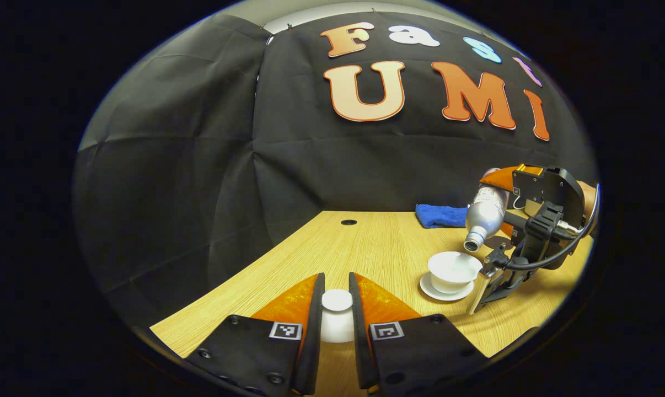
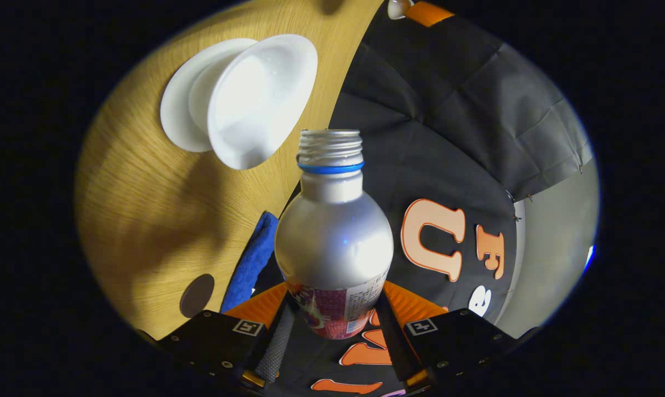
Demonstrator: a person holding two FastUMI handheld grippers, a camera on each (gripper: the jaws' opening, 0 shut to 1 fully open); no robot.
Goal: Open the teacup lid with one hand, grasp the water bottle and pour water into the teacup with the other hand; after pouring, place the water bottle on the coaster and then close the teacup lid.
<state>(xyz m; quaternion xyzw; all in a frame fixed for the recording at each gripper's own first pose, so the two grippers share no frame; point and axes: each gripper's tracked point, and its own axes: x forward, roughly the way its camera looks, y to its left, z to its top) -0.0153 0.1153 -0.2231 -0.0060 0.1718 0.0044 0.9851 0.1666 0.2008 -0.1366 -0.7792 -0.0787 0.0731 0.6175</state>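
My left gripper (image 1: 337, 286) is shut on the small white teacup lid (image 1: 337, 314), holding it just above the near part of the table. The white teacup (image 1: 454, 270) stands uncovered on its saucer (image 1: 434, 289) to the right. My right gripper (image 1: 500, 204) is shut on the silver water bottle (image 1: 484, 215), which is tipped with its uncapped mouth just over the cup's right rim. In the right gripper view the bottle (image 2: 335, 237) sits between the fingers of the right gripper (image 2: 335, 298), its neck pointing toward the teacup (image 2: 261, 99) and saucer (image 2: 175, 110). No stream of water is discernible.
A folded blue cloth (image 1: 440, 216) lies at the table's back edge, with a dark round coaster (image 2: 196, 295) beside it. A cable hole (image 1: 348, 222) sits in the wooden table (image 1: 376, 248) near the wall. A hand (image 1: 586, 201) holds the right gripper.
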